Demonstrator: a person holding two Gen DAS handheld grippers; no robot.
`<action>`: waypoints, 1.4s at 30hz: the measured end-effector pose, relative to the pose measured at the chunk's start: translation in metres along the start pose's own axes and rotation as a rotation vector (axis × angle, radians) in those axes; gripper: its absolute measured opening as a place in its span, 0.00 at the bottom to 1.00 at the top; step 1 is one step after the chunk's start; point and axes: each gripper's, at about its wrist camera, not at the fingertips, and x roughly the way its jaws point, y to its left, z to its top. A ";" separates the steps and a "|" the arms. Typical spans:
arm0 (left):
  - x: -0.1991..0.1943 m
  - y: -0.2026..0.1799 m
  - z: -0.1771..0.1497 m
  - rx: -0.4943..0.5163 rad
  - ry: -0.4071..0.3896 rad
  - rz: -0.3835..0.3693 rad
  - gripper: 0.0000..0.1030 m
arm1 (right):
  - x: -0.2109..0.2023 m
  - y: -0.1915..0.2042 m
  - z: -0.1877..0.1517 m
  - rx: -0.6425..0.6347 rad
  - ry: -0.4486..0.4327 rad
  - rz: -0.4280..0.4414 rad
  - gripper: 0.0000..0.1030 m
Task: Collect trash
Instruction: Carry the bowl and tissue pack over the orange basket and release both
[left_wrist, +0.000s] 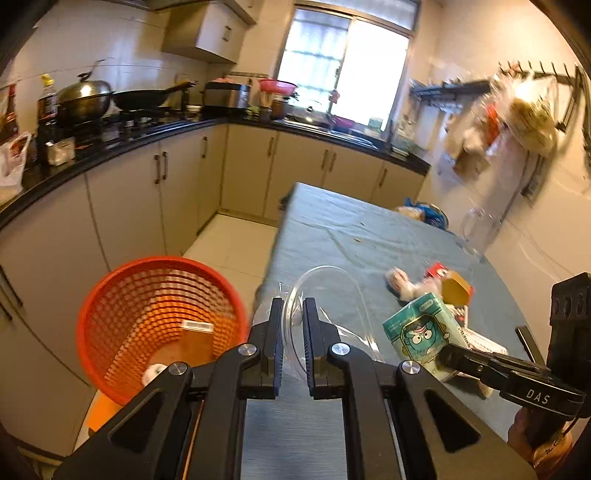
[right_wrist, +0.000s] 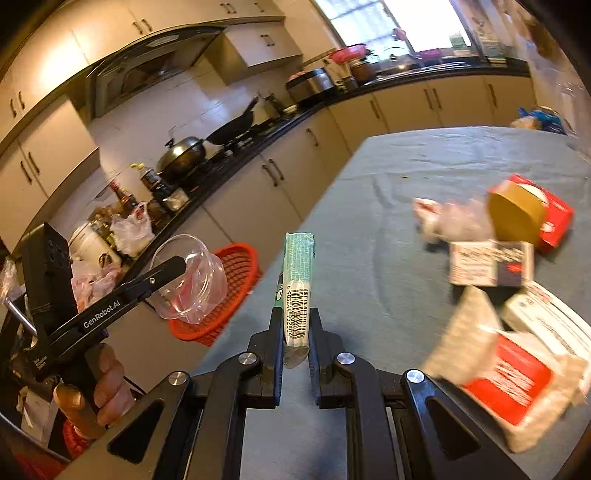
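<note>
Left wrist view: the left gripper (left_wrist: 293, 314) is clenched on the rim of a clear plastic container (left_wrist: 325, 295), lifted just above the near left corner of the blue-grey table (left_wrist: 351, 229). Just left of it, down on the floor, sits the orange mesh trash basket (left_wrist: 155, 317), with a few scraps already lying in its bottom. Over on the right, the right gripper (right_wrist: 295, 321) has its jaws squeezed onto a green tissue pack (left_wrist: 421, 328), cartoon face showing, held above the near edge of the table. Right wrist view shows that pack edge-on, barcode toward the camera, standing up between the fingers. More rubbish remains on the cloth to the right: a red box (right_wrist: 546, 214), a yellow lid (right_wrist: 517, 210), crumpled wrappers (right_wrist: 450, 218) and cartons, blurred.
</note>
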 end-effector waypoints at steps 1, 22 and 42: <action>-0.003 0.009 0.001 -0.015 -0.009 0.015 0.09 | 0.005 0.006 0.003 -0.003 0.005 0.014 0.12; 0.013 0.119 -0.014 -0.172 0.026 0.177 0.09 | 0.137 0.084 0.022 -0.044 0.150 0.123 0.13; 0.037 0.144 -0.024 -0.203 0.078 0.204 0.09 | 0.173 0.092 0.022 -0.071 0.212 0.075 0.27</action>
